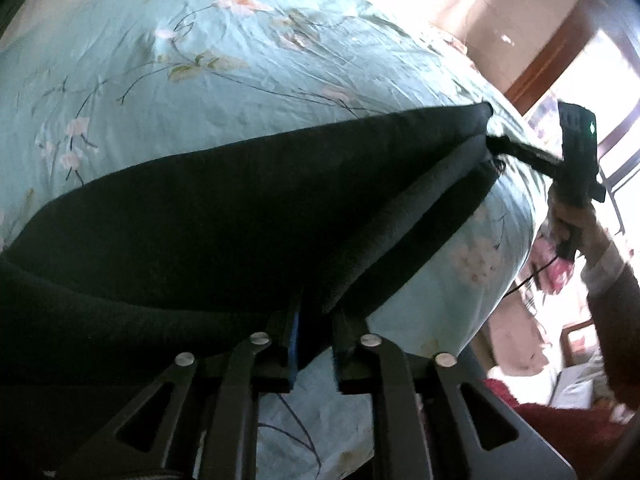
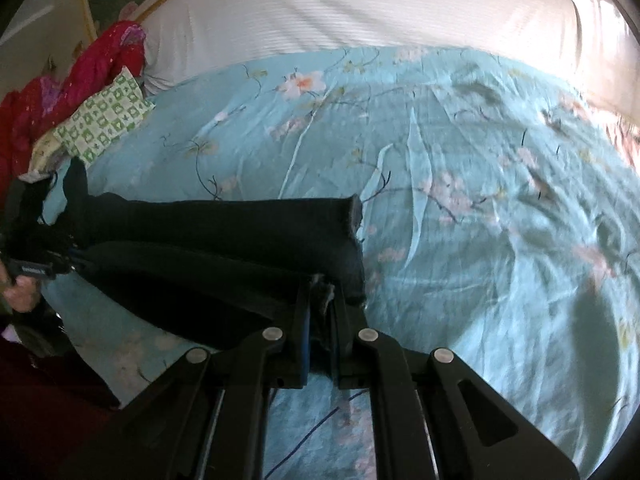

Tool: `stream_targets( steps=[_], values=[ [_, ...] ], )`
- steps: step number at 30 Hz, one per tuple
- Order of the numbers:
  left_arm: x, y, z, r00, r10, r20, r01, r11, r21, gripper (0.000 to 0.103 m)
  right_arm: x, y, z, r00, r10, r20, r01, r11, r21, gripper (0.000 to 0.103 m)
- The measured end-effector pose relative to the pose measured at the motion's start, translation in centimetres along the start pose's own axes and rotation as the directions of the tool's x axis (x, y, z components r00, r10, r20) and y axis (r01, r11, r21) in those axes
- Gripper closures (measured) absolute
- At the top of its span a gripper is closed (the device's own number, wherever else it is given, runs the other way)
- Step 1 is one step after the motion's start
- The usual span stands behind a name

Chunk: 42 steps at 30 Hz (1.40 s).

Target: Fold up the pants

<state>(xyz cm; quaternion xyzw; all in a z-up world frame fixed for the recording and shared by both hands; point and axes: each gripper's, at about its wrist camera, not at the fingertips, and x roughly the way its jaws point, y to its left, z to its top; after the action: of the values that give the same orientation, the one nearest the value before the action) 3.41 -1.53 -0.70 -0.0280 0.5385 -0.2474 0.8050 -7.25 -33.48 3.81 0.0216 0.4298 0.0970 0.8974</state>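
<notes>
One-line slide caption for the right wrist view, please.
Right gripper clamps one end of the dark pants above the floral sheet; left gripper holds the far end.

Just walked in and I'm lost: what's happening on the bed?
A person is folding dark pants over a blue flowered bedsheet. Each hand holds a pair of tongs: the left tongs pinch one end and the right tongs pinch the other, so the pants hang stretched between them, doubled lengthwise.
</notes>
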Motion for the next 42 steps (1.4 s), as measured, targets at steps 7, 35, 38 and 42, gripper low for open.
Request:
stream_targets(
  steps=[7,35,38,42],
  values=[
    [-2.2,0.2,-0.3,0.999,0.002,0.033,0.0,0.997,-0.071,0.055,-2.9,0.8,-0.1,0.997,-0.07,0.022,0.069,0.996,0.048,0.055],
    [-12.5,19.3,4.6,0.905,0.398,-0.151,-0.399,0.665,-0.631,0.03,11.2,27.0,6.6,0.875,0.464,-0.138,-0.483,0.853,-0.198,0.048],
    [-11.2,19.9,5.2,0.875,0.436,-0.211,-0.467,0.643,-0.607,0.035,12.9,28.9,7.1,0.858,0.478,-0.187,-0.511,0.829,-0.227,0.048],
    [-10.1,20.5,4.4,0.856,0.454,-0.247,-0.505,0.632,-0.589,0.068,15.3,30.5,7.2,0.841,0.474,-0.262,-0.533,0.811,-0.24,0.048]
  ],
)
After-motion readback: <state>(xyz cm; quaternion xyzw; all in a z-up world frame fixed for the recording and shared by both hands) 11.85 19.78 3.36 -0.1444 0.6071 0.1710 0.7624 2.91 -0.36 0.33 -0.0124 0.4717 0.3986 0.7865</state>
